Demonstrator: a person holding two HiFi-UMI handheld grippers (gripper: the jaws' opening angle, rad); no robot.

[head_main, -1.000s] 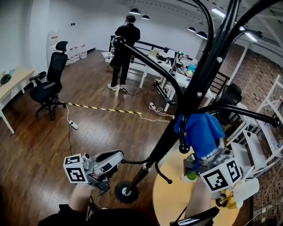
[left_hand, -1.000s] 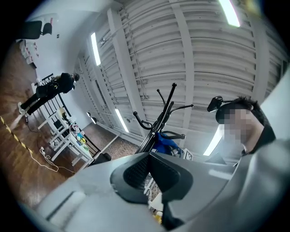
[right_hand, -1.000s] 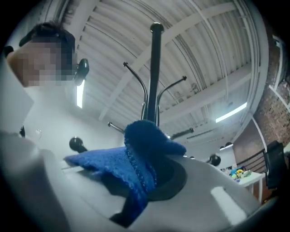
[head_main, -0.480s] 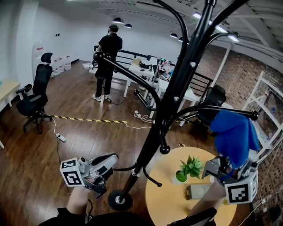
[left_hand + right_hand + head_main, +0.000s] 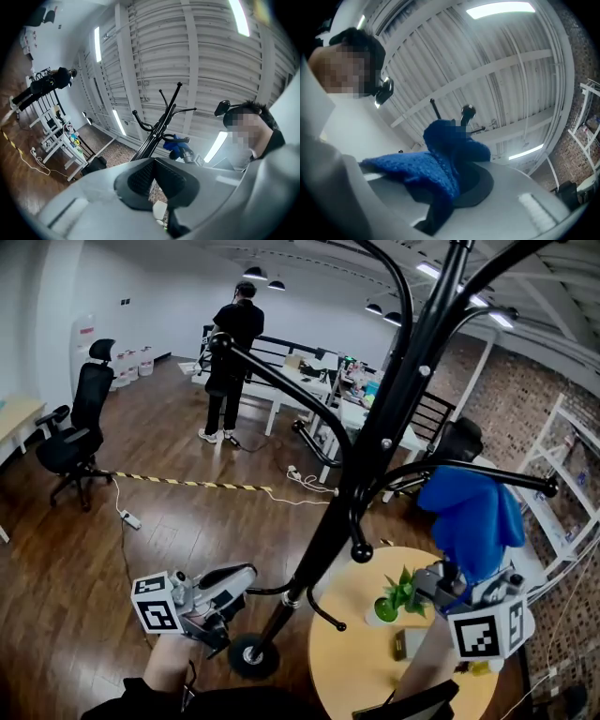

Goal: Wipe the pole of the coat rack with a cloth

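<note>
The black coat rack's pole rises slanting from its round base. My right gripper is shut on a blue cloth, which it holds up against a horizontal rack arm, right of the pole. In the right gripper view the blue cloth bulges from the shut jaws of the right gripper, hiding most of a knobbed hook. My left gripper sits low beside the pole, its jaws closed where a lower hook runs into them. In the left gripper view, the left gripper has its pads pressed together.
A round yellow table with a small potted plant stands right of the base. Behind are white desks, a standing person, an office chair, striped floor tape and white shelving.
The right gripper carried the cloth from beside the pole out to the right along the horizontal arm, then slightly back left. The left gripper stayed at the lower hook.
</note>
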